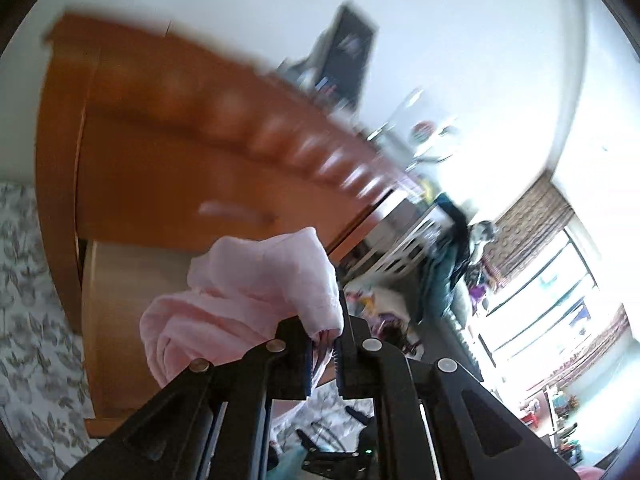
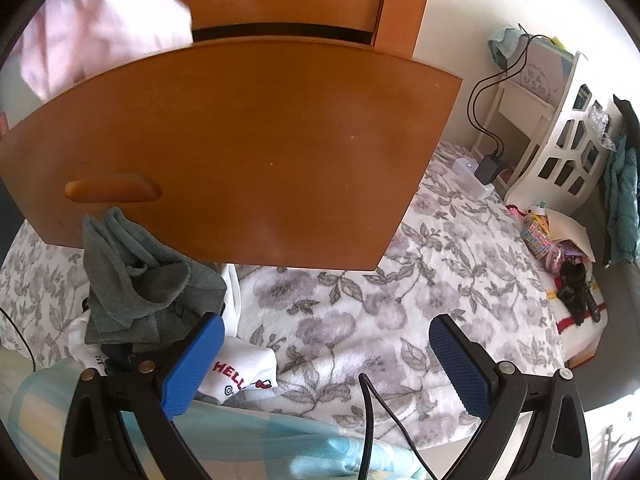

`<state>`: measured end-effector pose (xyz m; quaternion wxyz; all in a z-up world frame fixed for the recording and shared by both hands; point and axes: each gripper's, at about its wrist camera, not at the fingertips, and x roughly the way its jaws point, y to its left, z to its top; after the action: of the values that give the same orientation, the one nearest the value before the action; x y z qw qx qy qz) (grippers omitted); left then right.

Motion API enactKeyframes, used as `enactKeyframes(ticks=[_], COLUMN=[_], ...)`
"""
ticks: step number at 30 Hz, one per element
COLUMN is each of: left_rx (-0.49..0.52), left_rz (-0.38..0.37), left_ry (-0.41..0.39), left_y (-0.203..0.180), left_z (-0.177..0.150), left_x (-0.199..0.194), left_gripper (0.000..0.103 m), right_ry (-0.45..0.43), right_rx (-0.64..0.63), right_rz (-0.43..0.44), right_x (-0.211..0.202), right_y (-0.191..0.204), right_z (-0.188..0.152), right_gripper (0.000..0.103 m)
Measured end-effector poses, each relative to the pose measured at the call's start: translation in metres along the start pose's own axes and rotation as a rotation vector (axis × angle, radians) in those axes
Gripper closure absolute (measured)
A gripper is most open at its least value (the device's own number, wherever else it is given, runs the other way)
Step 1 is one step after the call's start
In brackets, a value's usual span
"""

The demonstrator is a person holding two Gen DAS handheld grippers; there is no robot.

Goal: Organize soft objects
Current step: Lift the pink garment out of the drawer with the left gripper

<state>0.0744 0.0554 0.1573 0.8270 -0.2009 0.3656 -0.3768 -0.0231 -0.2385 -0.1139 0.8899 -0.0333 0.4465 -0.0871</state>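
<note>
My left gripper (image 1: 323, 354) is shut on a pale pink soft cloth (image 1: 248, 300) and holds it up in front of a wooden dresser (image 1: 168, 168). The pink cloth also shows at the top left of the right wrist view (image 2: 100, 20), above an open wooden drawer front (image 2: 240, 152). My right gripper (image 2: 324, 356) is open and empty above the floral blanket (image 2: 360, 308). A grey sock bundle (image 2: 136, 280) lies just left of its left finger. A white cloth with red lettering (image 2: 240, 372) lies beneath that finger.
A white nightstand (image 2: 560, 128) with cables and a charger (image 2: 488, 168) stands at the right. Toys (image 2: 552, 240) and a dark item lie at the bed's far edge. A teal garment (image 2: 620, 200) hangs at the right. A light blue checked cloth (image 2: 260, 440) lies nearest me.
</note>
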Motion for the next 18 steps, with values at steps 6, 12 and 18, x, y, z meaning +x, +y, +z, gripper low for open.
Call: enactKeyframes(ticks=[6,12,18], left_rx=[0.073,0.131,0.139], left_rz=[-0.029,-0.034,-0.040], left_ry=[-0.148,-0.204,-0.174], left_y=[-0.036,-0.062,-0.071], left_z=[0.001,-0.004,-0.023], left_x=[-0.048,-0.077,-0.068], left_gripper=[0.095,0.095,0.095], right_ry=[-0.018,-0.047,-0.076], right_rx=[-0.002,0.007,0.016], right_rz=[-0.007,-0.011,-0.013], right_x=[-0.003,-0.009,-0.016], right_y=[0.000,-0.002,-0.004], right_z=[-0.001,-0.003,-0.004], right_gripper=[0.000,0.000,0.000])
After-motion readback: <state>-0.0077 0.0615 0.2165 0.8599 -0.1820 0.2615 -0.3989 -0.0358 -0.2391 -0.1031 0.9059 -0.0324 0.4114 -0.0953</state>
